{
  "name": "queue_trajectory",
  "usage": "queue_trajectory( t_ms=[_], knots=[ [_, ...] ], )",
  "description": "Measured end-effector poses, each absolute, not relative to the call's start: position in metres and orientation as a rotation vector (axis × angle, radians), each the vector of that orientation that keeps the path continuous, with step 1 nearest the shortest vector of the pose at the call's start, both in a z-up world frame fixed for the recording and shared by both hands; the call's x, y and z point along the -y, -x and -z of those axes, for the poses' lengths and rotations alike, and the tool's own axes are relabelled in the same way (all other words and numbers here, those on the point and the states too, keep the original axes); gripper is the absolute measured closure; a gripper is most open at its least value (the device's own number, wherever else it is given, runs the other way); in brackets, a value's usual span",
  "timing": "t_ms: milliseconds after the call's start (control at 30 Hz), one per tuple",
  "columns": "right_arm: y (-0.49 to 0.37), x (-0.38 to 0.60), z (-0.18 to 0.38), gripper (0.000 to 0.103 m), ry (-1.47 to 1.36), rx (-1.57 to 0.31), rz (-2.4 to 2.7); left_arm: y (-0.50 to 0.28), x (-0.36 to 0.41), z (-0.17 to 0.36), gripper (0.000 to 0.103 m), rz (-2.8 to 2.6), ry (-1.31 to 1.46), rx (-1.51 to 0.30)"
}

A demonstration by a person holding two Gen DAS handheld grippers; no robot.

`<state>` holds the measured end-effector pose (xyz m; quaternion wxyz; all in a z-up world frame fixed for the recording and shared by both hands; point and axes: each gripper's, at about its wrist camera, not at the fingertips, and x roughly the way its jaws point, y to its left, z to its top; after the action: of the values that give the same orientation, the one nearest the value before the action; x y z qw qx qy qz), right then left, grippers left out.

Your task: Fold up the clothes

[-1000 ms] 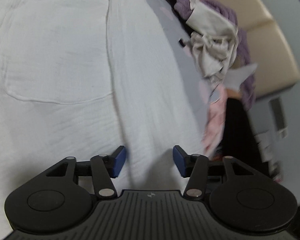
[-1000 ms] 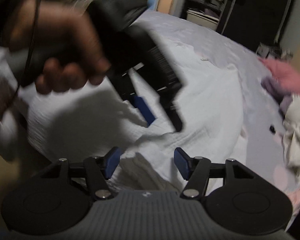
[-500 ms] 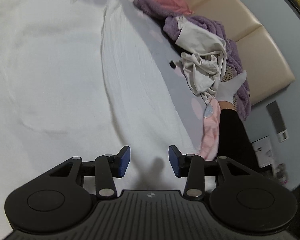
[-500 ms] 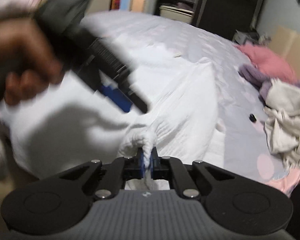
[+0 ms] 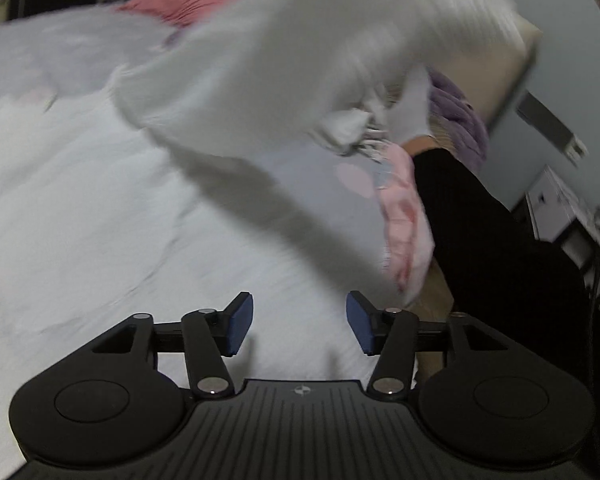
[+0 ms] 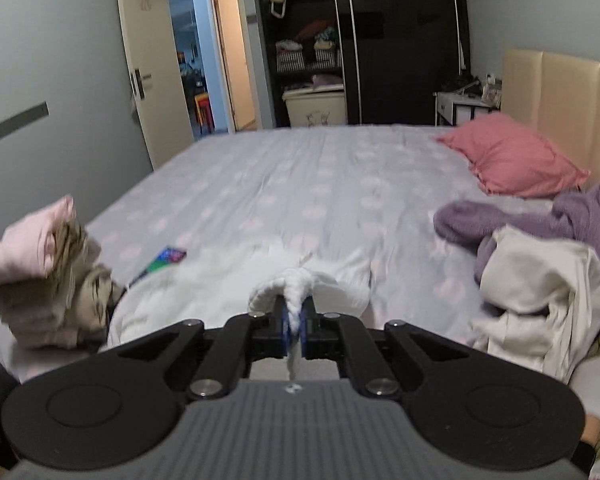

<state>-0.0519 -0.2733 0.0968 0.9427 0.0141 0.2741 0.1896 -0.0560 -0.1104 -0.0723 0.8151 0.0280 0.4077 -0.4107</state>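
- Low in the middle of the right wrist view, the right gripper (image 6: 294, 326) has its two blue pads pressed together on a bunched fold of the white garment (image 6: 236, 292), a strand of cloth hanging down between them.
- From that pinch the garment trails away over the bed (image 6: 300, 176), whose lilac sheet carries pale pink spots.
- At the left edge of the same view sits a stack of folded clothes (image 6: 40, 272), pink on top and tan beneath, with a small colourful card (image 6: 162, 260) just beside it on the sheet.
- At the right lies an unfolded heap: a purple fleece (image 6: 540, 216) with a cream cloth (image 6: 540, 292) on top, and a pink pillow (image 6: 512, 156) behind, near the beige headboard (image 6: 560, 92).
- In the background, a dark wardrobe (image 6: 360, 40) stands open, its shelves holding folded piles and baskets, with a cream lidded bin (image 6: 316, 106) at its foot.
- Across the left wrist view, the left gripper (image 5: 299, 326) has its pads set wide apart with nothing between them, poised over the white garment (image 5: 100, 208) spread on the bed.
- Above it, a lifted part of the garment sweeps blurred across the top of the frame, casting a shadow on the sheet.
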Motion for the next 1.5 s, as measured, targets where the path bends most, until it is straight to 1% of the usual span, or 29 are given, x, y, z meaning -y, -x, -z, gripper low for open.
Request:
queue_trajectory(
  t_ms=[33,167,333,867,900,933,967,1000,1033,1267,1500],
  knots=[
    [0.043,0.276,-0.101,0.097,-0.041,-0.565,-0.390,0.060,0.123,0.073,0.050,0.878,-0.092,-0.852],
    [0.016,0.287,-0.112,0.097,-0.071,-0.587,-0.386,0.079,0.166,0.085,0.049,0.868,-0.193,-0.829],
    [0.012,0.298,-0.112,0.096,-0.064,-0.577,-0.370,0.105,0.216,0.103,0.049,0.858,-0.318,-0.800],
    [0.026,0.337,-0.094,0.096,-0.121,-0.592,-0.368,0.248,0.253,0.204,0.049,1.054,-1.113,-0.214],
    [0.027,0.337,-0.093,0.096,-0.123,-0.594,-0.369,0.253,0.256,0.210,0.050,1.050,-1.149,-0.192],
    [0.027,0.338,-0.093,0.096,-0.125,-0.595,-0.369,0.252,0.259,0.213,0.057,1.031,-1.162,-0.202],
    [0.028,0.338,-0.092,0.096,-0.126,-0.596,-0.369,0.250,0.262,0.216,0.080,1.019,-1.162,-0.218],
    [0.028,0.338,-0.091,0.096,-0.127,-0.597,-0.368,0.246,0.263,0.215,0.095,1.019,-1.140,-0.247],
    [0.029,0.339,-0.091,0.096,-0.129,-0.598,-0.367,0.244,0.262,0.213,0.102,1.027,-1.105,-0.272],
    [0.021,0.344,-0.103,0.096,-0.134,-0.591,-0.362,0.233,0.236,0.160,0.103,1.005,-0.762,-0.257],
    [-0.002,0.334,-0.125,0.096,-0.123,-0.596,-0.380,0.221,0.187,0.090,0.103,0.738,-0.233,-0.382]
  ],
)
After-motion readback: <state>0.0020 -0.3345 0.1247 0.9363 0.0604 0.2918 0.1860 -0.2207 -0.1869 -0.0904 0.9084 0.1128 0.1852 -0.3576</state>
